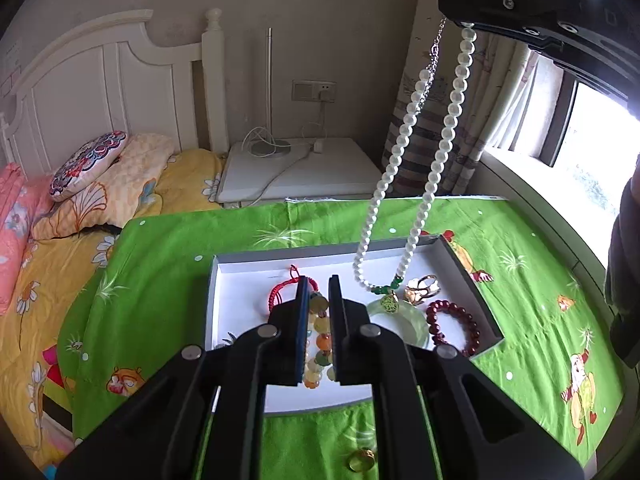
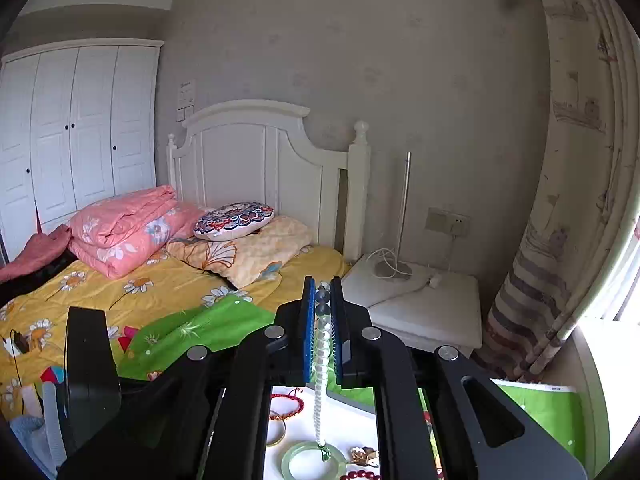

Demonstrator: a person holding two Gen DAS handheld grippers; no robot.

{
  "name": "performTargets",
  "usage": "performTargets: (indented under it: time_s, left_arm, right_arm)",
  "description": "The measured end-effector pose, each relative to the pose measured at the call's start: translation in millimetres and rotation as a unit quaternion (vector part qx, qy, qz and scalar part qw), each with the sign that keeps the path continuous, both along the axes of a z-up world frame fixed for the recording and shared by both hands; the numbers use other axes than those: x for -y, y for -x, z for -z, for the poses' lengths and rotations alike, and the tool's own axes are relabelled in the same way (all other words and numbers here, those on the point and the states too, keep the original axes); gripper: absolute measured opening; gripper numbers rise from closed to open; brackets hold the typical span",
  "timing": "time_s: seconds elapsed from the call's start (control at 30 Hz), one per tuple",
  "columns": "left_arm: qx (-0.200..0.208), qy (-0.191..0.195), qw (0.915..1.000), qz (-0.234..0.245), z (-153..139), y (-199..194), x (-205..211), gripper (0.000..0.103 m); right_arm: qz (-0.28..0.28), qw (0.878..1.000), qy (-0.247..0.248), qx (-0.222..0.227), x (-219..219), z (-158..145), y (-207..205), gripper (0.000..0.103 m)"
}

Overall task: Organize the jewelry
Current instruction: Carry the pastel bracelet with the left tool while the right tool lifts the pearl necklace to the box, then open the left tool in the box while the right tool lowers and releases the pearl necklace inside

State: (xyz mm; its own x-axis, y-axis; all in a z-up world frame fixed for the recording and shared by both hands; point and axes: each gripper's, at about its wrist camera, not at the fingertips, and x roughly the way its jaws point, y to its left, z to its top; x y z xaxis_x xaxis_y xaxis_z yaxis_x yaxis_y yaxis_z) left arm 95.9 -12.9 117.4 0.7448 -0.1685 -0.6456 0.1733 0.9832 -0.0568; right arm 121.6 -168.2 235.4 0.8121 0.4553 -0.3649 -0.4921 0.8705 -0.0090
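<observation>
A bed with a yellow daisy-print cover [image 2: 120,288] fills the left of the room, a bright green cartoon-print cloth [image 1: 520,280] spread over the surface beside it. On that cloth lies a shallow white cardboard tray with grey walls [image 1: 240,304]. Above it, the right gripper [image 2: 324,320] has its jaws pinching a long white pearl-bead necklace [image 1: 404,184] near its clasp end; the strand hangs in a loop, and its green beads and gold pendant reach down into the tray, at a pale green jade bangle [image 1: 416,320]. The left gripper [image 1: 318,320] sits low over the tray with its jaws spread a little, apart from a multicoloured stone-bead bracelet [image 1: 320,344] seen lying between them. A dark red wooden-bead bracelet [image 1: 454,320] lies at the tray's right edge, a red braided cord bracelet [image 1: 284,288] toward its far left, and a gold flower-shaped ornament [image 1: 422,288] just behind the bangle. A small gold ring [image 1: 362,460] rests on the cloth outside the tray. No writing is legible anywhere.
</observation>
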Motion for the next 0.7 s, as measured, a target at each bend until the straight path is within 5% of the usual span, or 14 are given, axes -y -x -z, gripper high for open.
performTargets:
  time_s: [0.4, 0.57, 0.7]
  left_arm:
    - [-0.039, -0.004, 0.9989, -0.025, 59, -24, -9, 0.011]
    - [-0.032, -0.005, 0.9990, -0.031, 67, -22, -8, 0.071]
    - [-0.039, -0.006, 0.9987, -0.033, 72, -19, -9, 0.085]
  right_arm:
    - [0.026, 0.996, 0.034, -0.084, 5, 85, -44, 0.008]
    - [0.052, 0.989, 0.057, -0.126, 27, 134, -57, 0.008]
    - [0.081, 0.983, 0.057, -0.156, 48, 165, -67, 0.008]
